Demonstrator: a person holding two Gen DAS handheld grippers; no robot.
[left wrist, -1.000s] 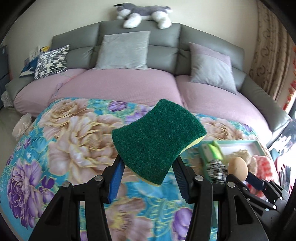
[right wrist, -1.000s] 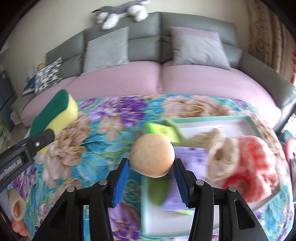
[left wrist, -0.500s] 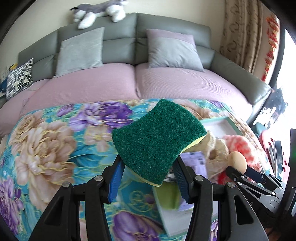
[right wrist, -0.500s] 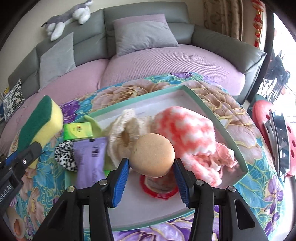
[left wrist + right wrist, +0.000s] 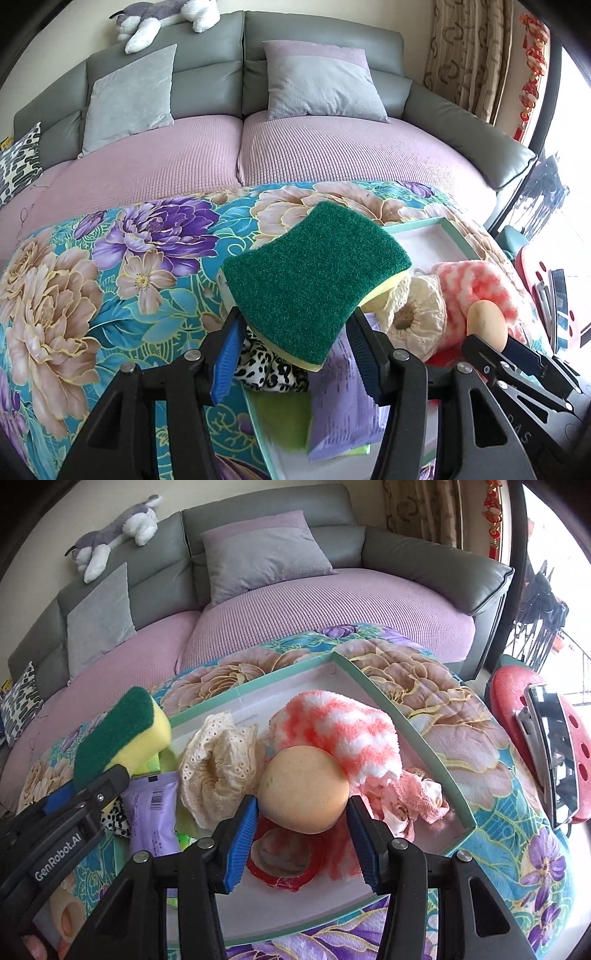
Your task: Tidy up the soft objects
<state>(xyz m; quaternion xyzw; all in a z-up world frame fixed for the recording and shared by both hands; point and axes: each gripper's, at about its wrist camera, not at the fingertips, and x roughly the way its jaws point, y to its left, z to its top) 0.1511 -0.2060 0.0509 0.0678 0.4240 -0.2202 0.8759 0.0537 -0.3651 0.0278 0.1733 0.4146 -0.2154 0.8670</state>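
Note:
My left gripper (image 5: pixel 295 321) holds a green-and-yellow sponge (image 5: pixel 314 273) between its blue pads. The jaws are opening, and the sponge still sits pinched between them above the left end of the mint-rimmed tray (image 5: pixel 461 240). My right gripper (image 5: pixel 302 805) is shut on a round peach foam ball (image 5: pixel 303 786) over the middle of the tray (image 5: pixel 417 734). In the tray lie a cream lace cloth (image 5: pixel 218 764), a pink-and-white fluffy cloth (image 5: pixel 340 727), a purple packet (image 5: pixel 151 819), a leopard-print scrunchie (image 5: pixel 266 369) and a red ring (image 5: pixel 284 856).
The tray rests on a floral cloth (image 5: pixel 110 280) in front of a grey and pink sofa (image 5: pixel 295 147) with cushions and a plush dog (image 5: pixel 162 14). A red stool (image 5: pixel 517 716) with a dark object on it stands at the right. A person's hand (image 5: pixel 66 919) shows low left.
Both grippers have swung right from the open floral cloth to above the tray, each with its object still in it. The left jaws stand slightly wider.

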